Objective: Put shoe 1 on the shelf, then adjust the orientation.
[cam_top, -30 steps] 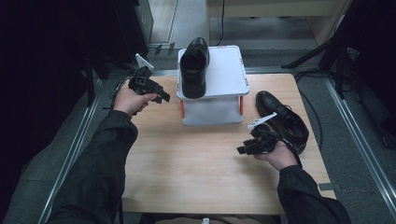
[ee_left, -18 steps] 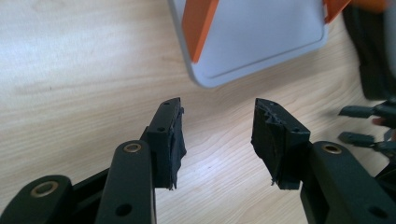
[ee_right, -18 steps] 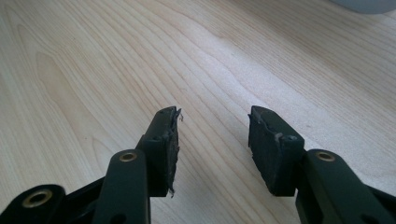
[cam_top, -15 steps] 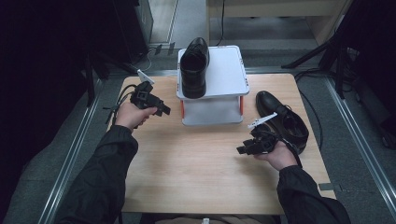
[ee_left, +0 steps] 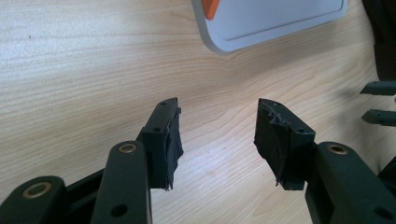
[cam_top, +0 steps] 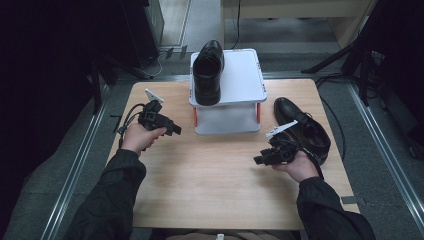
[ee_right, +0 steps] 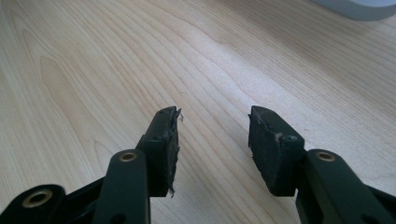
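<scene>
Dark long sleeves (cam_top: 110, 200), black tools, brass rivets, trailing cables

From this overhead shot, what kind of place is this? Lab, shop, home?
Probably a lab or recording setup, not a home: a bare wooden table flanked by metal floor rails, a tripod-like stand with cables, and hand-held grippers staged by a small white shoe rack.

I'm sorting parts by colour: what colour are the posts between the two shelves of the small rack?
Orange. The posts of the grey-white rack show best in the high view.
</scene>
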A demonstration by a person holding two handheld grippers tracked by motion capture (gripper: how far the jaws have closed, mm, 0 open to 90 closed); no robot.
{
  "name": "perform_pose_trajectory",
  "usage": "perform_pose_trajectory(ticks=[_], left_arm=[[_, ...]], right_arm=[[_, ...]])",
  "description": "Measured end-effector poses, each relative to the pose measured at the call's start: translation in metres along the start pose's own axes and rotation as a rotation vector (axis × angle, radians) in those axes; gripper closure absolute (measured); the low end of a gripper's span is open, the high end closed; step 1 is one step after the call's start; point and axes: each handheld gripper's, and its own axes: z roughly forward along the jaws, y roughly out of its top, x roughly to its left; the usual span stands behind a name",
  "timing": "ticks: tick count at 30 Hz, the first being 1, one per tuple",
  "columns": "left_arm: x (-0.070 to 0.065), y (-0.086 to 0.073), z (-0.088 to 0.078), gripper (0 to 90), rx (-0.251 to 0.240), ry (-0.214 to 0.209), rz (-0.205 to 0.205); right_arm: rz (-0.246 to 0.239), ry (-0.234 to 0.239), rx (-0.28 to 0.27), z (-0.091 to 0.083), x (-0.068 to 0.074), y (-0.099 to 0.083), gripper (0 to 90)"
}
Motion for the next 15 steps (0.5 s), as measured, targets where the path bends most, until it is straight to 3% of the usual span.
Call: perform_pose_trajectory(ticks=[2, 6, 10, 15], left_arm=[[0.0, -0.002, 0.001, 48.5, 0.003, 0.007, 0.006], [0.006, -0.009, 0.003, 47.6, -0.002, -0.018, 0.005], [0.007, -0.017, 0.004, 47.4, -0.015, -0.009, 0.019], [0.014, -0.027, 0.012, 47.5, -0.031, -0.045, 0.013]], right_arm=[[-0.003, 0.001, -0.008, -0.001, 0.0, 0.0, 53.3], [-0.011, 0.009, -0.021, -0.004, 0.004, 0.0, 53.3], [-0.003, 0.01, -0.023, -0.005, 0.002, -0.001, 53.3], [0.012, 0.025, -0.038, -0.009, 0.0, -0.002, 53.3]])
